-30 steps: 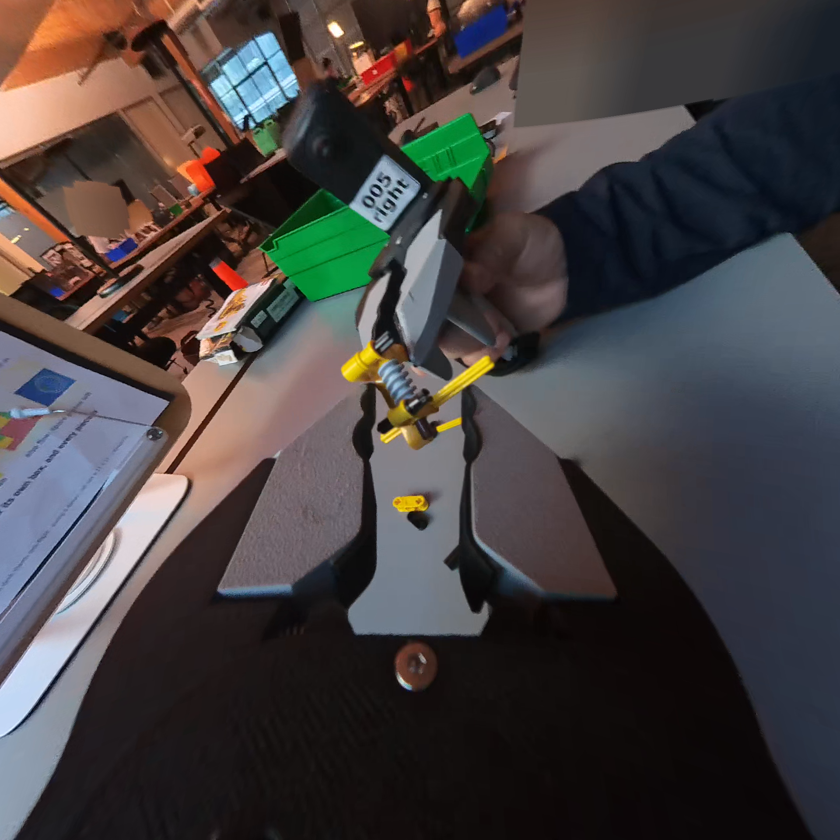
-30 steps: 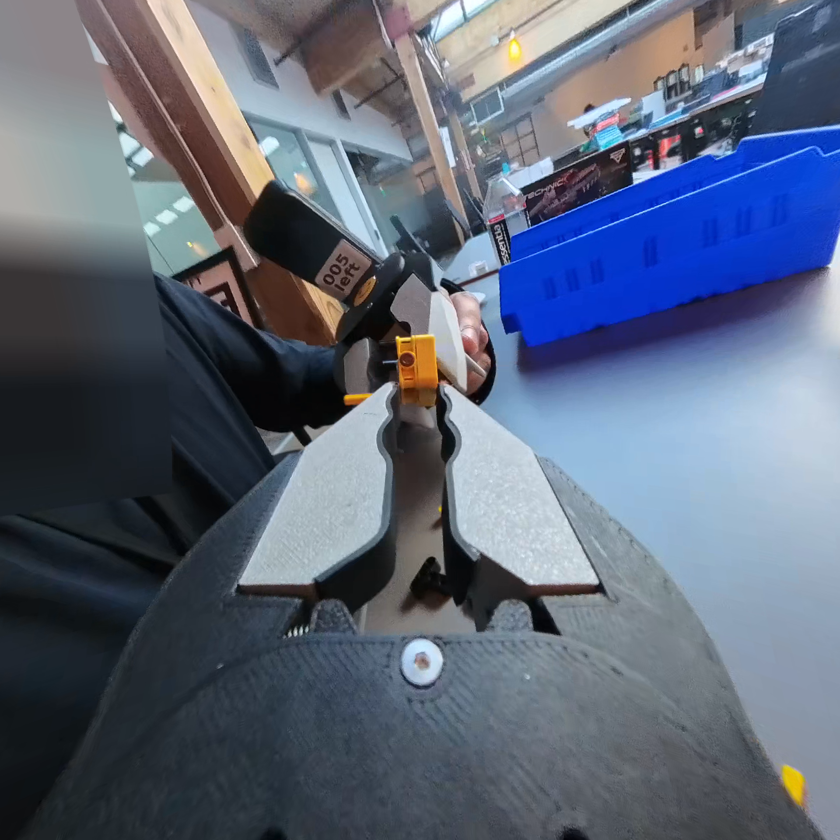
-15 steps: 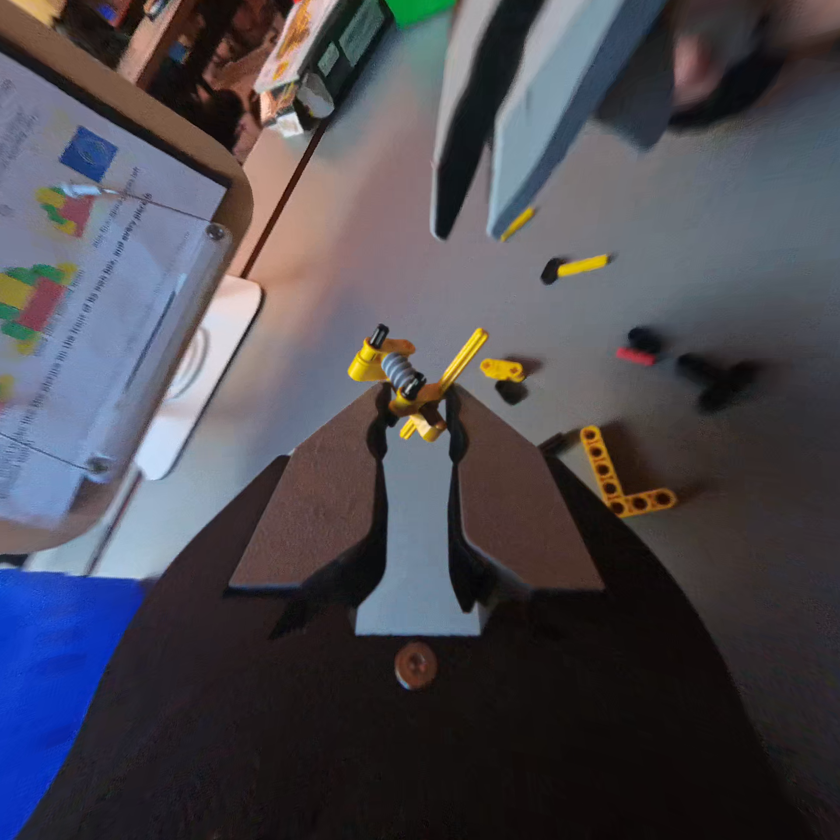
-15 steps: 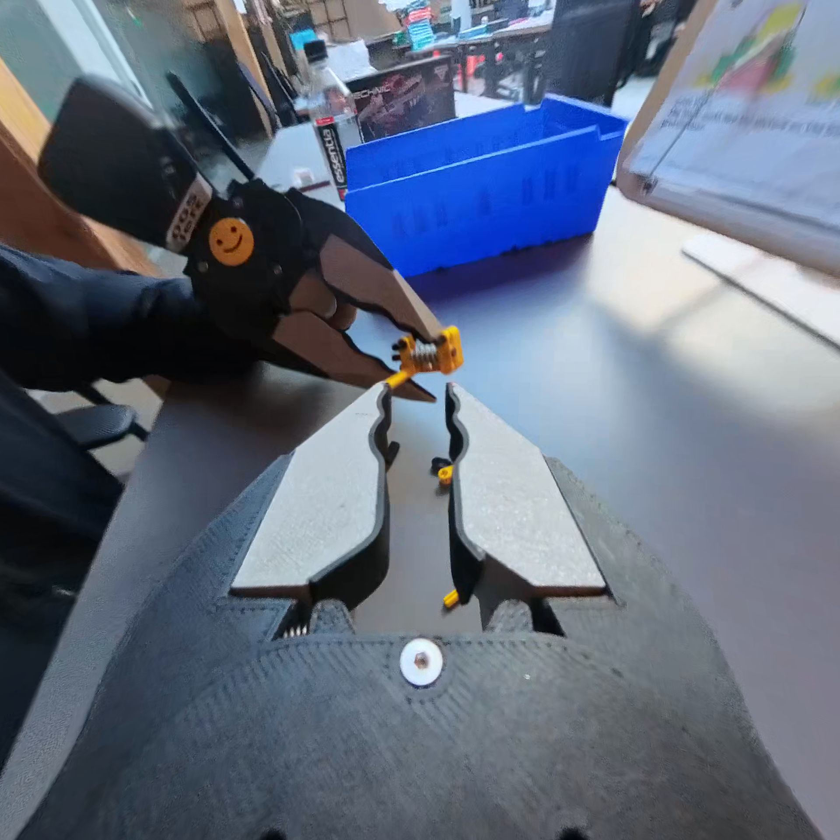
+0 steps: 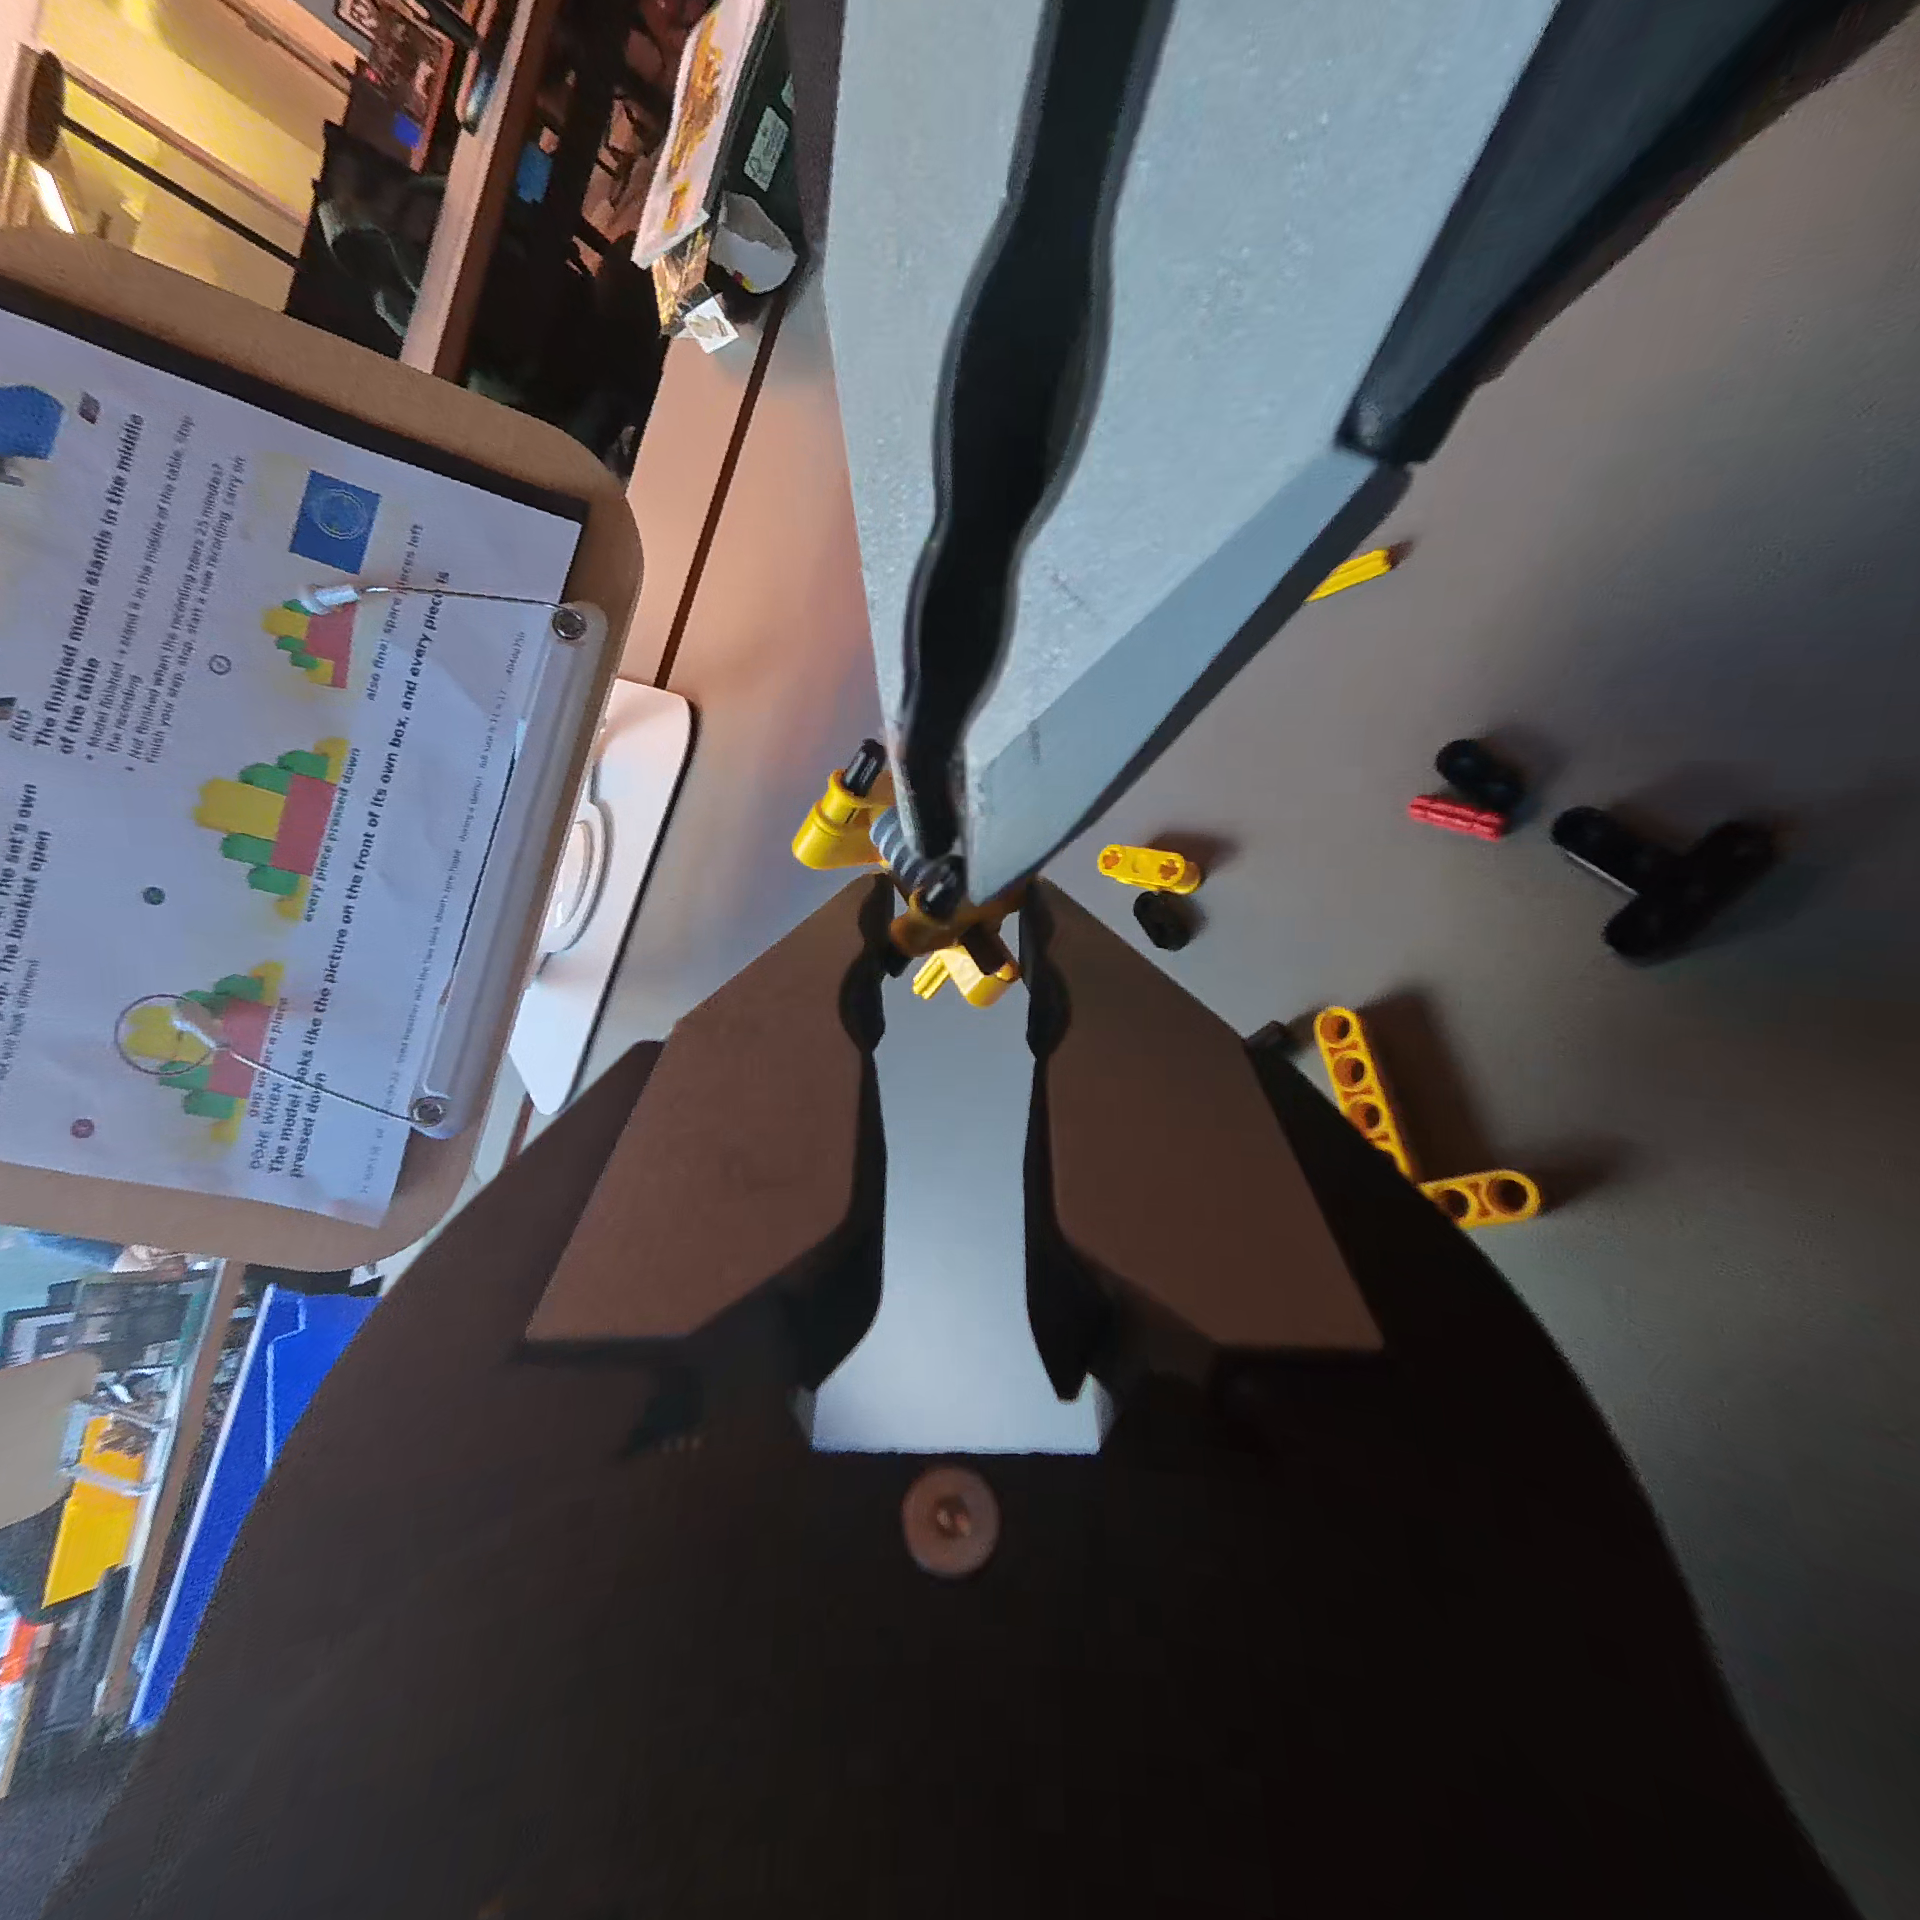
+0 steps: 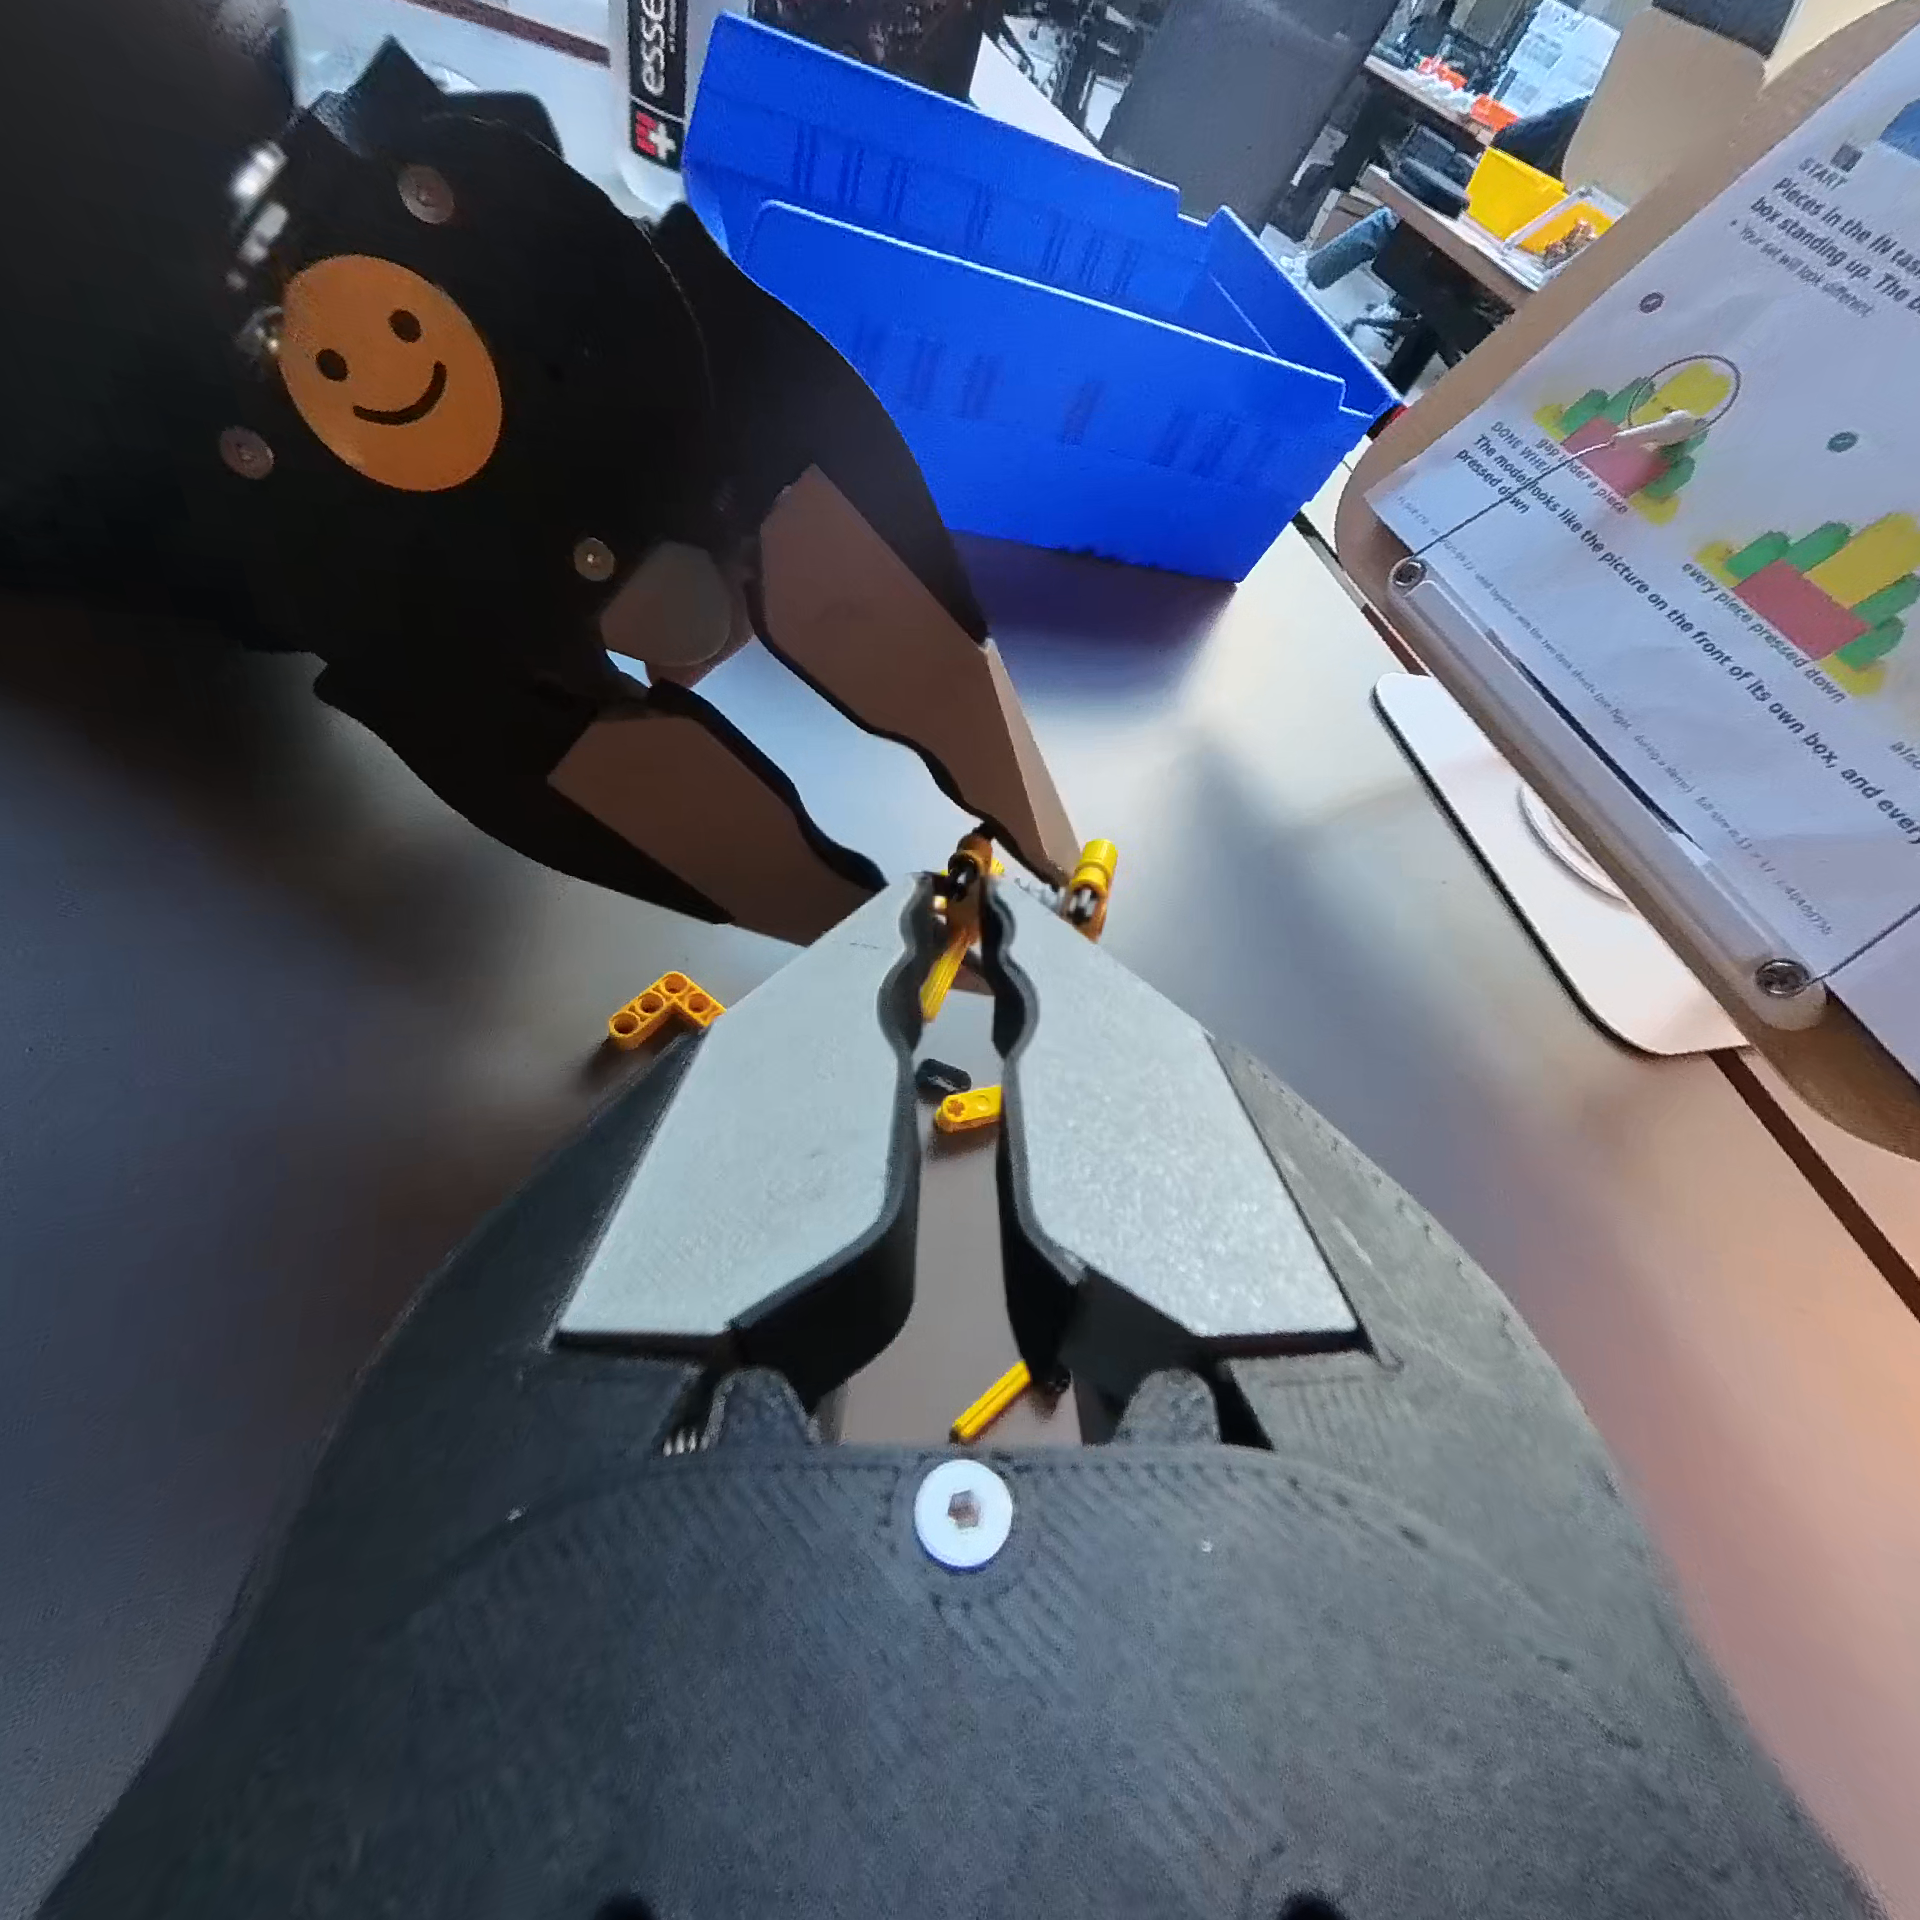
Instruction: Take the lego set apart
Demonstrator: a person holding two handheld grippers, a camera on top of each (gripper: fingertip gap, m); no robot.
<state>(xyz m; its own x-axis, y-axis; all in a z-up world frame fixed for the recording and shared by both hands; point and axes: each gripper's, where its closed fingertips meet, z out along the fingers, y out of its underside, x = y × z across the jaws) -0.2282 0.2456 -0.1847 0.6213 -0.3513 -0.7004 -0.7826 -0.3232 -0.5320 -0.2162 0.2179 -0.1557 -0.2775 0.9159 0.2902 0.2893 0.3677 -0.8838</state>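
Both grippers pinch the yellow lego assembly point(image 5: 914, 894) mid-frame – left gripper point(image 5: 951, 925) below, right gripper point(image 6: 954, 909) closed on its axle

Small yellow lego assembly pinched between my two tools above the desk, loose pieces below.

The lego assembly point(image 5: 914, 894), yellow with a grey spring and black pins, sits in my left tool point(image 5: 954, 935) while my right tool point(image 6: 961, 914) closes on its yellow axle. On the desk point(image 5: 1662, 1455) lie a yellow L-beam point(image 5: 1392, 1132), a short yellow connector point(image 5: 1147, 868), a black T-piece point(image 5: 1673, 878) and a red pin point(image 5: 1455, 816).
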